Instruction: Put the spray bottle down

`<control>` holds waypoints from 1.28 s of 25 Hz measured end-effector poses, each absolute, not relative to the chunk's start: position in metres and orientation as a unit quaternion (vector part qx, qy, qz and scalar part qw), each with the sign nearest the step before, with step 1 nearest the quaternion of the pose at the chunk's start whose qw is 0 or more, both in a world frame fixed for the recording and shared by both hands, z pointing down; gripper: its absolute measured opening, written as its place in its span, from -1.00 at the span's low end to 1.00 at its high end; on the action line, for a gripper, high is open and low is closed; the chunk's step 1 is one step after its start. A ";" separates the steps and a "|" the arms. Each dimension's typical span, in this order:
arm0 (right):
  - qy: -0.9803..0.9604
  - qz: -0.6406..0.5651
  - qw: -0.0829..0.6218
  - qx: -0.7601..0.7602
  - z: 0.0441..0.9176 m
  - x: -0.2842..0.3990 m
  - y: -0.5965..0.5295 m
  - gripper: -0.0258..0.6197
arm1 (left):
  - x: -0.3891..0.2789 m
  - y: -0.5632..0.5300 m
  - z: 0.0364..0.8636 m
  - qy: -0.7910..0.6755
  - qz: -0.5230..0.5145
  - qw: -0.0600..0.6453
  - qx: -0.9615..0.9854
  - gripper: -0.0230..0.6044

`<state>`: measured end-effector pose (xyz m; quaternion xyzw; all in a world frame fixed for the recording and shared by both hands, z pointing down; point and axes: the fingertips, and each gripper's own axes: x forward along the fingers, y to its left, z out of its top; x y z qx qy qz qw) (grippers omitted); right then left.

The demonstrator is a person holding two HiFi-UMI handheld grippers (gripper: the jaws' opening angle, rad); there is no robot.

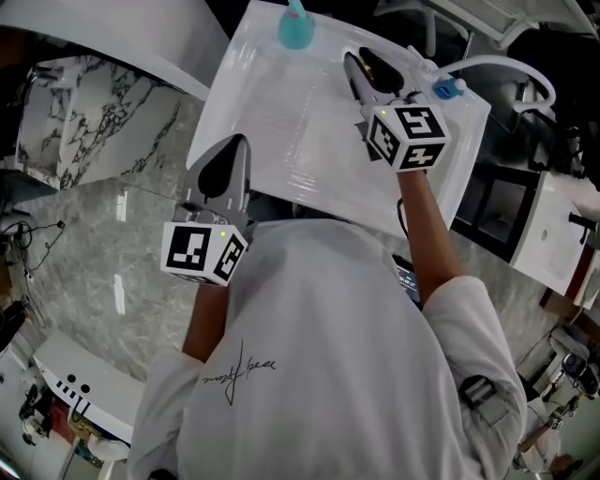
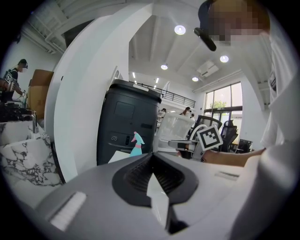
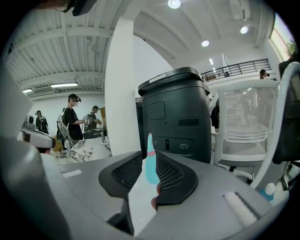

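White table (image 1: 281,131), spray bottle (image 1: 295,28) upright, right gripper (image 1: 352,60) jaws apart, left gripper (image 1: 240,141) jaws closed

The head view's top edge cuts off the tip of the spray bottle (image 1: 295,28). The right gripper (image 3: 149,159) hides one side of it in its own view. The people (image 3: 72,119) far back look too small to make out.

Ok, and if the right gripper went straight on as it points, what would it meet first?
Probably the teal spray bottle, standing on the white table: it shows centred in the gap between the right gripper's open jaws, some way ahead. Depth is unclear.
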<state>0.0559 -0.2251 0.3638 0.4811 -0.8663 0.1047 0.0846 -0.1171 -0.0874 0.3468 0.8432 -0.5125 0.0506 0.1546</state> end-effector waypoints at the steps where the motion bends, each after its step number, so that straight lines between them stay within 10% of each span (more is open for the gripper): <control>1: -0.865 0.106 0.085 0.483 0.363 0.057 -0.222 -0.66 | -0.118 -0.086 0.347 -0.514 0.049 0.155 0.842 -0.80; 32: -0.857 0.139 0.079 0.490 0.357 0.086 -0.119 -0.89 | -0.116 -0.046 0.351 -0.546 0.026 0.148 0.825 -0.80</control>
